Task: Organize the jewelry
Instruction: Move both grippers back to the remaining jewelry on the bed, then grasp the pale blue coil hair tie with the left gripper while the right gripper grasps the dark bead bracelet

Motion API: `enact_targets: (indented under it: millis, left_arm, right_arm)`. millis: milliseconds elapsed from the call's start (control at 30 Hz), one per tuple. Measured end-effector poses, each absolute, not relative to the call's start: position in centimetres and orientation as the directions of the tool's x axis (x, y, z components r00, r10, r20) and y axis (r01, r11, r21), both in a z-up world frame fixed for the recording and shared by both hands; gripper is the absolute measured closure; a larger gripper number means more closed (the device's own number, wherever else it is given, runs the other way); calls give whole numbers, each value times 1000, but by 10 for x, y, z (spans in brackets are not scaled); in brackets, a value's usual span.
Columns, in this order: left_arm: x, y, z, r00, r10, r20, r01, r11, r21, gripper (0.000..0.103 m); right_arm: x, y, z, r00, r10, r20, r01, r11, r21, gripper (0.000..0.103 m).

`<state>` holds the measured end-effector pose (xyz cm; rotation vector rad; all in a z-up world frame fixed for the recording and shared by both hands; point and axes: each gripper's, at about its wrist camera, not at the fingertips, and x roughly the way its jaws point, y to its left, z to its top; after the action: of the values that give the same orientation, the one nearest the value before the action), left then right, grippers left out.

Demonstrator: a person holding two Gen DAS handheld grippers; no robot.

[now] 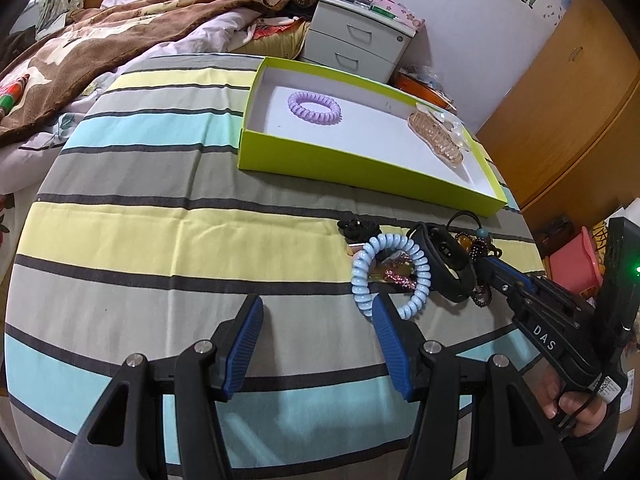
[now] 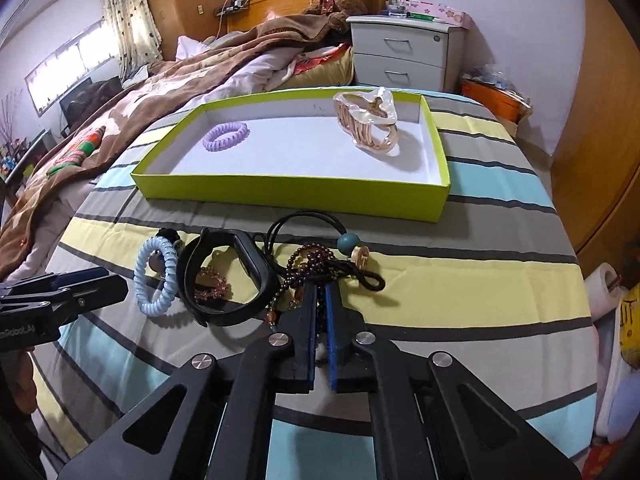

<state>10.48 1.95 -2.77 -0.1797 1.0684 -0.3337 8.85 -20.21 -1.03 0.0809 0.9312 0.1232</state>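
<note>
- On the striped bedspread, just in front of the green tray, lies the loose heap of jewelry I am sorting.
- My right tongs have their blue pads drawn nearly together – pinched on a strand of the dark beaded necklace, at the heap's right side, in front of the tray's right half.
- My left tongs stand wide apart and hold nothing; the right-hand pad's tip overlaps the near edge of the light blue coil hair tie, though I cannot tell whether it touches.
- Between that coil and the necklace sits the black wristband, with a small pink sparkly piece showing through its loop.
- A black cord with a teal bead loops from the necklace toward the tray's front wall.
- Inside the tray – a purple coil hair tie toward its left end, a clear amber hair claw toward its right end.
</note>
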Motion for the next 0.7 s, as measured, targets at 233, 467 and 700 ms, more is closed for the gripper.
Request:
enact_targets:
  millis: [233,467,700]
  left_arm:
    - [106,15,-27,440,-342,-830,179,940,-292,44]
    - [109,2,-27,443,-327,-835,198,944,-264,44]
    - [111,-10,-27,473,-242,-847,200,966,-164,55]
  right_arm:
    - [80,-216,-3,620,149,-771,-45,987,154,99]
    - [72,-226,5,641,164,-749,-31,982,189,99]
    - [64,-234,10,659,194,-726,-32,972,231,99]
